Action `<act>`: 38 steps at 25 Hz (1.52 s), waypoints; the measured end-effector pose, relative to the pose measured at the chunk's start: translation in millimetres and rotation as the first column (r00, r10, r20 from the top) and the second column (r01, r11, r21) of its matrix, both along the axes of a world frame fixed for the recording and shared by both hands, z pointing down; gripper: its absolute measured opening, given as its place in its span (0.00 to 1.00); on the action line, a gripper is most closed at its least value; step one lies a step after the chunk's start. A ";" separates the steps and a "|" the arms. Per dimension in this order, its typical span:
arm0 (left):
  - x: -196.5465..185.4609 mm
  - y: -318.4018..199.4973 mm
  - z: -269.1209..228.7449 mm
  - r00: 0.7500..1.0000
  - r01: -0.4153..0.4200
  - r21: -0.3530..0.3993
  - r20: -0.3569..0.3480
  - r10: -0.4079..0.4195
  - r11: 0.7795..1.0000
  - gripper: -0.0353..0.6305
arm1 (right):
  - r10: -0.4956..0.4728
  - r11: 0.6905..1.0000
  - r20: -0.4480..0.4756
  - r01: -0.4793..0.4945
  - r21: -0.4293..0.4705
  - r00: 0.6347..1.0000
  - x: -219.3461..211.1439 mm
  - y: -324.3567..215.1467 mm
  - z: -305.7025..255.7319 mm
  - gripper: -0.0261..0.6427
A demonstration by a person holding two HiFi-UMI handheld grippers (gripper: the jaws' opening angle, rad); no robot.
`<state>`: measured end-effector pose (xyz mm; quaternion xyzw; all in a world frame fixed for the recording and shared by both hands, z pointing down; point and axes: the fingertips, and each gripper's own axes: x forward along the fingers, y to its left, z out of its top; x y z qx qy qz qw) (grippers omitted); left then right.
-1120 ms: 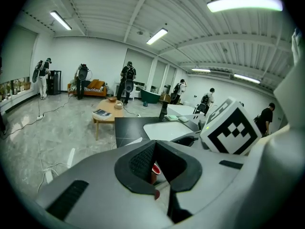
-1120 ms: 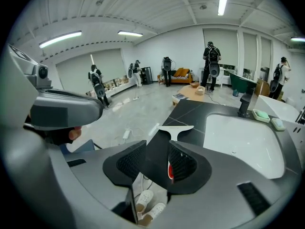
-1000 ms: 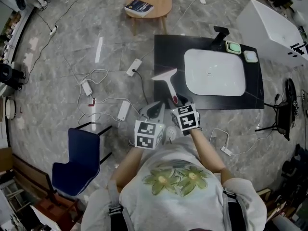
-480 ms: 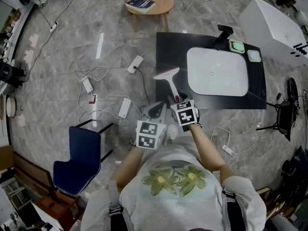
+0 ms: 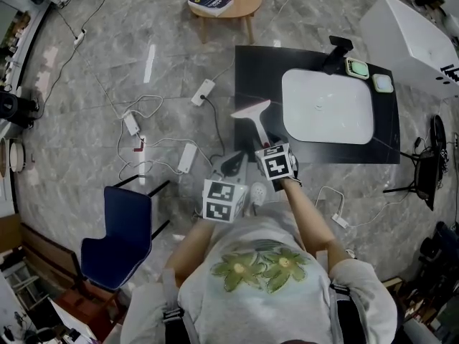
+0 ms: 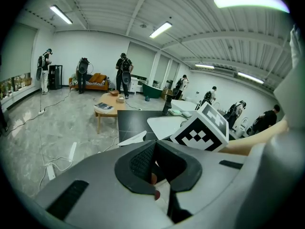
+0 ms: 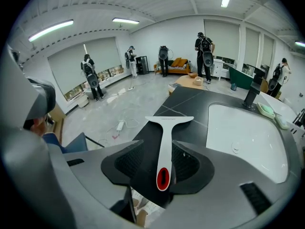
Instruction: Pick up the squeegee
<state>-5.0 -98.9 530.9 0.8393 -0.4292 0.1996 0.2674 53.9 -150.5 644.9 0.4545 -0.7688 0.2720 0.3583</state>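
Floor (image 5: 86,106): grey stone-look tiles, strewn with white power strips and cables.
Worktop (image 5: 251,70): black slab, right of centre in the head view, straight ahead of the person.
Sink (image 5: 326,110): white basin set into the worktop, with a black tap (image 5: 336,52) at its far edge.
Chair (image 5: 118,231): blue, on the floor to the person's left, well apart from the worktop.
Side table (image 5: 237,6): light wood, beyond the worktop, with a book (image 5: 209,1) on it.
Right tongs (image 7: 158,147): pointing steeply down over the worktop's near left part. The jaws are wide and opening, one on each side of the squeegee handle, and the pads are not pressing it.
Left tongs (image 6: 159,163): just beside the right tongs and off the worktop. The jaws stand a little apart, gripping nothing.
Squeegee (image 5: 254,117): white, lying flat on the worktop left of the sink. The blade is at the far end, and the red-marked handle tip points toward the person.
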 end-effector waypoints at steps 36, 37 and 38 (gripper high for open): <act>-22.7 -4.3 26.6 0.998 0.050 -0.065 0.025 -0.049 0.997 0.07 | 0.053 0.997 -0.056 -0.056 -0.054 0.997 5.0 -24.3 53.0 0.27; -22.9 -4.2 27.5 0.998 0.050 -0.067 0.026 -0.048 0.997 0.07 | 0.054 0.997 -0.055 -0.057 -0.057 0.997 4.9 -24.6 54.5 0.27; -23.1 -4.0 28.7 0.998 0.049 -0.068 0.028 -0.048 0.996 0.07 | 0.054 0.996 -0.056 -0.058 -0.064 0.997 5.0 -24.4 55.5 0.27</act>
